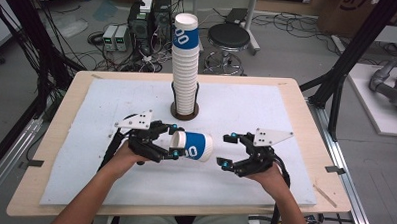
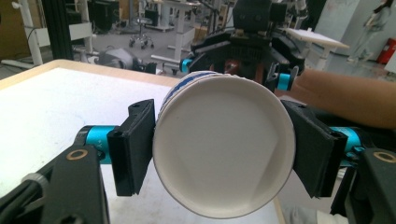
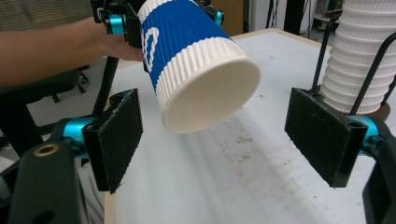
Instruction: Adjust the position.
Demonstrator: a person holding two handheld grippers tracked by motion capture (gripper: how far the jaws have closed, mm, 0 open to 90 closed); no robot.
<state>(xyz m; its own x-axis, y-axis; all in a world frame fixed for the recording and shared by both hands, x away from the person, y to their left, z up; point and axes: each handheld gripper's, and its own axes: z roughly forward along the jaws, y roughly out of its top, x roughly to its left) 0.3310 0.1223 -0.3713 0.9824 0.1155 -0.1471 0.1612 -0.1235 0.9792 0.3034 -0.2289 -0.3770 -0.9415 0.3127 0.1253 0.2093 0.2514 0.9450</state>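
A blue-and-white ribbed paper cup (image 1: 194, 146) lies on its side in the air just above the white mat (image 1: 111, 114). My left gripper (image 1: 174, 139) is shut on its left end, and in the left gripper view its pads (image 2: 133, 147) press both sides of the cup (image 2: 224, 149). My right gripper (image 1: 226, 151) stands open just right of the cup's other end, not touching it. In the right gripper view that round end (image 3: 210, 98) hangs ahead of the right gripper (image 3: 224, 135), between its wide-apart pads (image 3: 322, 135).
A tall stack of the same cups (image 1: 184, 66) stands in a black wire holder with a round base (image 1: 184, 113) at the mat's back centre, seen close at the right in the right gripper view (image 3: 359, 60). The wooden table edge (image 1: 306, 126) frames the mat.
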